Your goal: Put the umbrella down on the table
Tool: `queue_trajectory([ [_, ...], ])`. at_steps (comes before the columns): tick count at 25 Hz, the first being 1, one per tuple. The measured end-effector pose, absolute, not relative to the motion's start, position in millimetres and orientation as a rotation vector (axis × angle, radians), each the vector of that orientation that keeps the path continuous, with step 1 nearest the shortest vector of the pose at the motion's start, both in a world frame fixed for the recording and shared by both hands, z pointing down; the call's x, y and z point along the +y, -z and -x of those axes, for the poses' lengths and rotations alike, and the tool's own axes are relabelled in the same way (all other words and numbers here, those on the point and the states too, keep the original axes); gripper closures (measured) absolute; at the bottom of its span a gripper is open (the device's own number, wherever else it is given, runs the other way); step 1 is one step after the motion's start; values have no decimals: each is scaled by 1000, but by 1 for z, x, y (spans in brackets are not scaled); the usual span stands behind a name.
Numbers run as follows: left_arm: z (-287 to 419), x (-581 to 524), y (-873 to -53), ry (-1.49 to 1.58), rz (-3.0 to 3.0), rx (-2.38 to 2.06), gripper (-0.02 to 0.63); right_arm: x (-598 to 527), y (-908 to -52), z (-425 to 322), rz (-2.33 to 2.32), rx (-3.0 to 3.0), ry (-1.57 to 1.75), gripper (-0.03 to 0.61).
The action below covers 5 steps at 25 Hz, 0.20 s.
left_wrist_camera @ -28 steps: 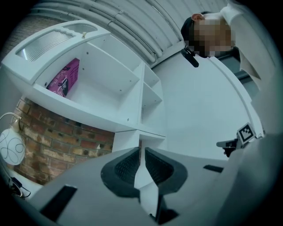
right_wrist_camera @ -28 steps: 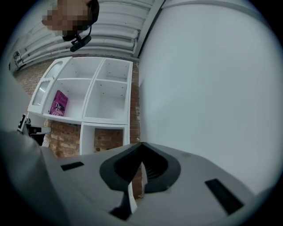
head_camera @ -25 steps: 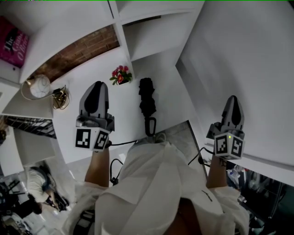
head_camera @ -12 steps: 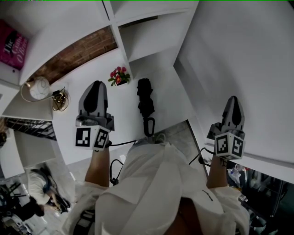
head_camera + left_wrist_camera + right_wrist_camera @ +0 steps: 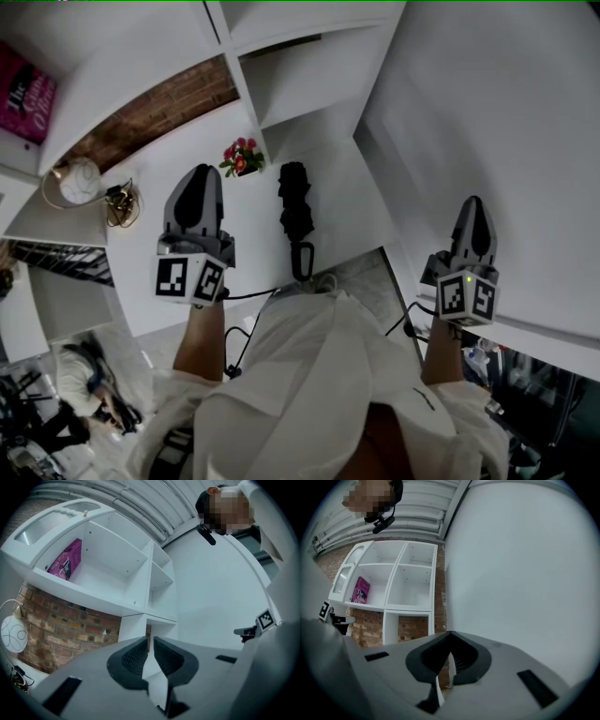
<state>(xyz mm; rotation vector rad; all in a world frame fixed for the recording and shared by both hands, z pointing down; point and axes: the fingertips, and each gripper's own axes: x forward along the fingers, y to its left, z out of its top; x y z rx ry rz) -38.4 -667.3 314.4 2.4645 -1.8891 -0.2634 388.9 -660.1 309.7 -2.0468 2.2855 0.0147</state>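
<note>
A folded black umbrella point(image 5: 297, 202) lies on the white table point(image 5: 258, 230), its strap loop point(image 5: 302, 260) pointing toward me. No gripper touches it. My left gripper point(image 5: 198, 180) hovers over the table just left of the umbrella, jaws shut and empty; in the left gripper view point(image 5: 150, 640) it faces the white shelf unit. My right gripper point(image 5: 473, 212) is held far to the right, beyond the table edge, near a white wall. Its jaws point(image 5: 449, 638) meet at the tips with nothing between them.
A small pot of red flowers point(image 5: 242, 156) stands behind the umbrella. A round white lamp point(image 5: 77, 180) and a gold ornament point(image 5: 122, 202) sit at the table's left. The white shelf unit point(image 5: 140, 588) holds a pink book point(image 5: 65, 565). A brick wall point(image 5: 150, 108) lies behind.
</note>
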Motion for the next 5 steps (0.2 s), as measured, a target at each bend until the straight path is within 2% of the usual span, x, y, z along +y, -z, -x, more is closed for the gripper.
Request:
queue_trajectory([
  [5, 37, -672, -315, 264, -2457, -1888, 554, -666, -308, -386, 2035, 2293, -15, 561],
])
